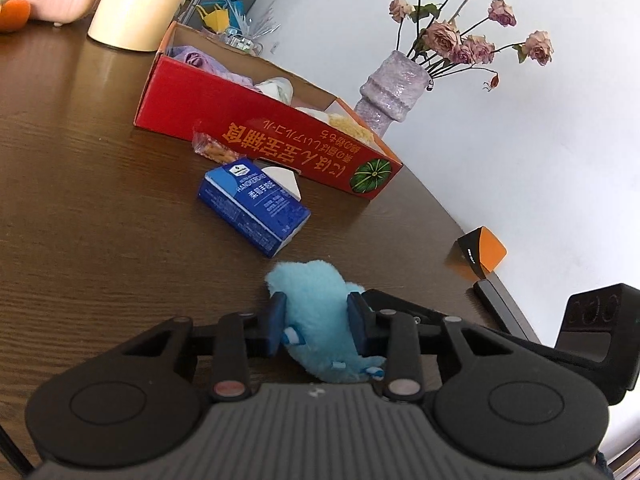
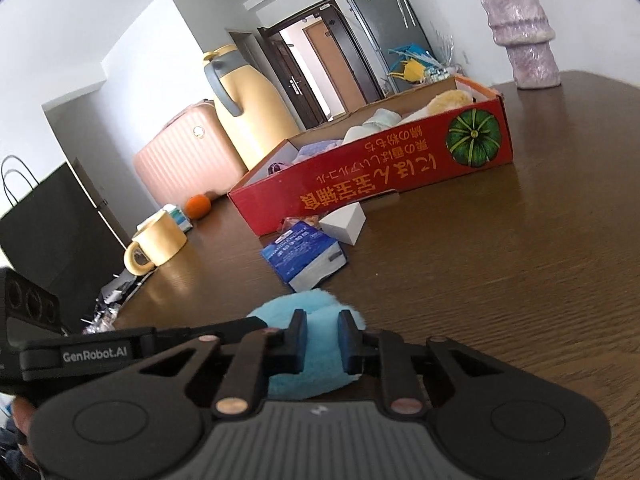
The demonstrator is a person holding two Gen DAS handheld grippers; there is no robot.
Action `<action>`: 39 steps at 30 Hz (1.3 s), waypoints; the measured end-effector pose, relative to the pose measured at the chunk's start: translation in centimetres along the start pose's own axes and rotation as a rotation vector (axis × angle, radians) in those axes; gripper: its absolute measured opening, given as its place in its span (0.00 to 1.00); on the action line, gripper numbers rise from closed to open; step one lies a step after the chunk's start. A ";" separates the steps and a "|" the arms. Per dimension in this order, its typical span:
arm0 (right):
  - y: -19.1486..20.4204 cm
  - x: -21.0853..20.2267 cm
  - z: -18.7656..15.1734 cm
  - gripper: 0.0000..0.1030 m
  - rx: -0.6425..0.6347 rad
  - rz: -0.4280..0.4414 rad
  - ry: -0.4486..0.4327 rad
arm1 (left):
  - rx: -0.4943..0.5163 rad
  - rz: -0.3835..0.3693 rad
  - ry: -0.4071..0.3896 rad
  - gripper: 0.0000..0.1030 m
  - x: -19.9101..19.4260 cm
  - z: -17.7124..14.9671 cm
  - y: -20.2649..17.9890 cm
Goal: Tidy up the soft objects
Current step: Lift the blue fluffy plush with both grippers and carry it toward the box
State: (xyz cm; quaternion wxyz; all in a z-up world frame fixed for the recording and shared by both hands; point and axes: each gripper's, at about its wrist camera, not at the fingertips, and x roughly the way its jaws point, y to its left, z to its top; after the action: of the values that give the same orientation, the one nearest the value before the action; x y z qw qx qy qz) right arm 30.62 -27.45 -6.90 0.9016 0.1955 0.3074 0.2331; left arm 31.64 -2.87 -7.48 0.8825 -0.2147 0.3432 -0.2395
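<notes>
- The step in hand looks like the pick-up of a blue plush [image 1: 316, 316], the one soft thing on the table [image 1: 100, 220] outside the red box [image 1: 256, 120].
- The plush lies on the table just short of a blue tissue pack [image 1: 254, 208], with the box beyond that; the box already holds several soft items, pale and purple ones among them.
- The left gripper [image 1: 318, 322] has its jaws part closed, a blue pad pressed into each flank of the plush, so it is pinching the toy at its middle.
- The right gripper [image 2: 322, 340] also brackets the plush [image 2: 308, 320] from the other side, jaws narrowed to a small gap; the fluff fills that gap, but the toy's edge is hidden behind the fingers, so I judge it a grip without being certain how firm it is.
- Whether the plush is lifted or resting on the wood cannot be told from either view.
- The next move, as I judge it, calls for raising the toy clear of the tissue pack and the small white box [image 2: 344, 222], carrying it over the near wall of the red box, and letting go above a free patch inside.
- With two grippers on one soft toy, both must travel together or one must let go first.
</notes>
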 end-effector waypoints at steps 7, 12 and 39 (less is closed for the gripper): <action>-0.7 -1.1 -0.6 0.23 0.127 0.058 0.046 | -0.001 0.011 0.009 0.32 -1.3 -0.9 -0.5; -1.1 -2.5 -2.4 0.27 0.221 0.143 0.108 | -0.018 -0.002 0.018 0.31 -3.6 -2.6 -0.4; 6.5 -14.8 -6.1 0.27 0.093 0.196 -0.090 | 0.134 -0.045 -0.194 0.31 -15.9 -7.7 -7.8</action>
State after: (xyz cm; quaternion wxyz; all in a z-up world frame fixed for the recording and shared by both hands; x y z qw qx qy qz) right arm 14.32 -28.88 -1.32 0.8773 0.2766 0.2566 0.2967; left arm 13.69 -1.61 -0.44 0.9184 -0.1849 0.2343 -0.2597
